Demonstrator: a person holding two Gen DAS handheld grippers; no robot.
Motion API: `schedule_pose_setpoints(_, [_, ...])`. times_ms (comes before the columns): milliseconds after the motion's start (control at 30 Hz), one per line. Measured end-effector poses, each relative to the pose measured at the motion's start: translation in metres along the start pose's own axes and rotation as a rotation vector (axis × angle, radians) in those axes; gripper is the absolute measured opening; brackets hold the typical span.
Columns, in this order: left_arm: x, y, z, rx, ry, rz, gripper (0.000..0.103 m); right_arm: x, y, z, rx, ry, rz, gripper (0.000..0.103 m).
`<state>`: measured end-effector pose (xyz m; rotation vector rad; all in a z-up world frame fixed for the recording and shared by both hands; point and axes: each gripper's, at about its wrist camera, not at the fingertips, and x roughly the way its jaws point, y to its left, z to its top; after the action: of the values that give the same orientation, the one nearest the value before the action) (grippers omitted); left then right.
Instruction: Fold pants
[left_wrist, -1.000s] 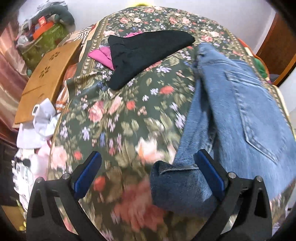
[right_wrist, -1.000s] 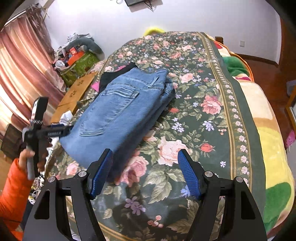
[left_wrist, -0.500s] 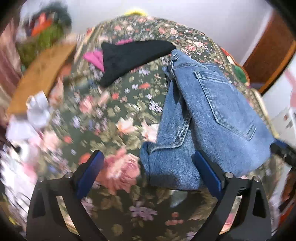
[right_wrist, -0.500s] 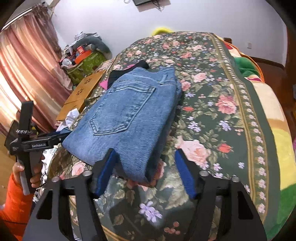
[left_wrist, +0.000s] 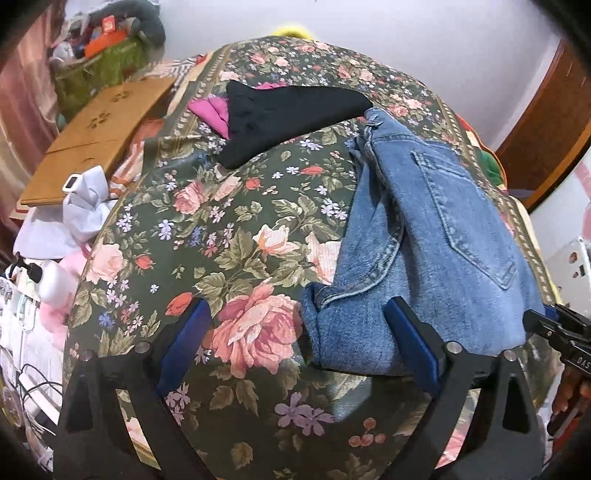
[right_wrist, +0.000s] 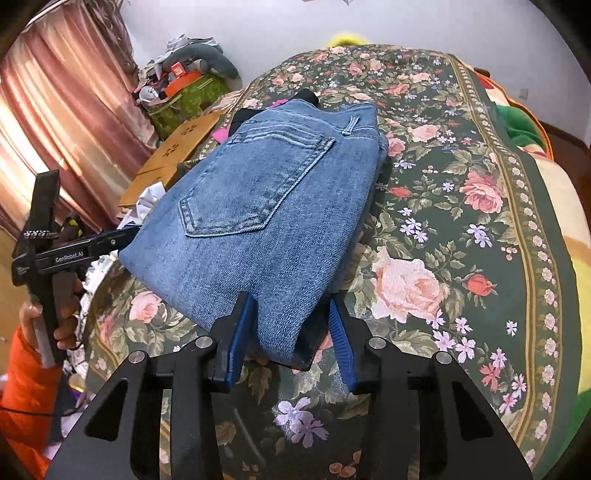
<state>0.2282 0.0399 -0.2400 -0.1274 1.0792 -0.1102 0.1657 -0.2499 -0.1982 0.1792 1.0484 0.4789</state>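
- Jeans (right_wrist: 273, 218), folded into a thick stack with a back pocket facing up, lie on the floral bedspread (right_wrist: 461, 229) near its front edge; in the left wrist view they fill the 3 o'clock side (left_wrist: 424, 236).
- Right gripper (right_wrist: 291, 332) has its blue-padded fingers (right_wrist: 238, 332) spread on either side of the near folded end of the jeans, at 6 o'clock in its own view; the pads sit close to the denim but a firm pinch is not visible.
- Left gripper (left_wrist: 299, 332) is spread wide; its right pad lies against the near corner of the jeans, and its left pad hovers over a pink rose print, clear of the cloth.
- Black garment (left_wrist: 288, 114) lies at 12 o'clock beyond the jeans, overlapping a pink garment (left_wrist: 210, 112).
- Wooden board (left_wrist: 99, 133) sits off the bed at 10 o'clock.
- Left gripper also shows in the right wrist view at 9 o'clock, held by a hand (right_wrist: 62, 302) in an orange sleeve.
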Motion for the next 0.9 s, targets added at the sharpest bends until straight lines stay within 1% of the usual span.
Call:
schedule_pose_setpoints(67, [-0.006,-0.002,0.008,0.011,0.001,-0.006,0.093,-0.006,-0.001,0.006,0.0,-0.003,-0.007,0.04])
schedule_pose_setpoints(200, [-0.031,-0.01,0.036,0.067,-0.098,0.022,0.093,-0.018,-0.002,0.024,-0.023,-0.042,-0.074,0.041])
schedule_pose_setpoints(233, [-0.035,-0.012,0.043,0.077,-0.114,0.023,0.093,-0.02,-0.004,0.028,-0.024,-0.052,-0.075,0.041])
schedule_pose_setpoints(300, [-0.039,-0.016,0.062,0.099,-0.143,0.029,0.093,-0.022,-0.007,0.041,-0.026,-0.076,-0.078,0.045])
schedule_pose_setpoints(400, [-0.037,-0.024,0.088,0.131,-0.165,0.038,0.093,-0.019,-0.014,0.06,-0.035,-0.103,-0.109,0.05])
schedule_pose_setpoints(467, [-0.03,-0.031,0.104,0.151,-0.172,0.039,0.093,-0.013,-0.018,0.073,-0.035,-0.11,-0.114,0.053])
schedule_pose_setpoints(600, [-0.009,-0.045,0.133,0.18,-0.169,0.031,0.093,0.002,-0.028,0.096,-0.038,-0.099,-0.096,0.053])
schedule_pose_setpoints(667, [0.006,-0.052,0.146,0.186,-0.15,0.017,0.093,0.01,-0.033,0.106,-0.03,-0.096,-0.091,0.053])
schedule_pose_setpoints(800, [0.043,-0.067,0.17,0.204,-0.087,-0.031,0.093,0.039,-0.047,0.131,-0.011,-0.065,-0.063,0.053])
schedule_pose_setpoints(867, [0.06,-0.076,0.177,0.236,-0.051,-0.043,0.093,0.052,-0.052,0.141,-0.007,-0.051,-0.06,0.052])
schedule_pose_setpoints(900, [0.068,-0.081,0.178,0.255,-0.04,-0.038,0.093,0.061,-0.057,0.146,-0.004,-0.044,-0.064,0.051])
